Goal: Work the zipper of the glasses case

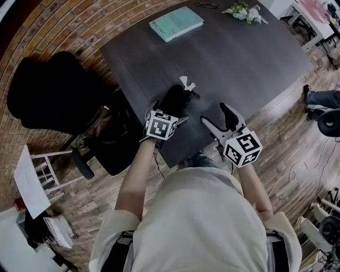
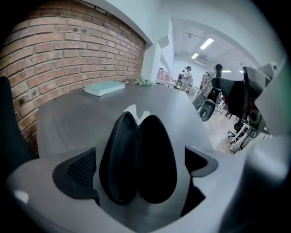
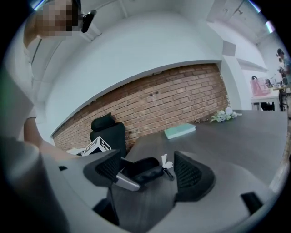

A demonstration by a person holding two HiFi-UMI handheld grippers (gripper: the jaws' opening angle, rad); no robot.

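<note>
Dark counter (image 1: pixel 255 58) beside a brick wall, with the black glasses case (image 1: pixel 175 101) at its near edge, lower centre of the head view.
The case lies gaping, its long axis running up the frame to a small white tag (image 1: pixel 187 82). The left gripper (image 2: pixel 138 167) straddles its near end, jaws spread wide, neither pad pressing. The right gripper (image 1: pixel 220 121) sits just to the case's right, jaws wide and empty, so the left is nearer. A teal book (image 1: pixel 176 23) and flowers (image 1: pixel 244 11) lie well apart; nothing blocks the way.

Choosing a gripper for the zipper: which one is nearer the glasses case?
Left. The left gripper has open jaws either side of the glasses case; the right gripper is off to its right, apart, also open.
</note>
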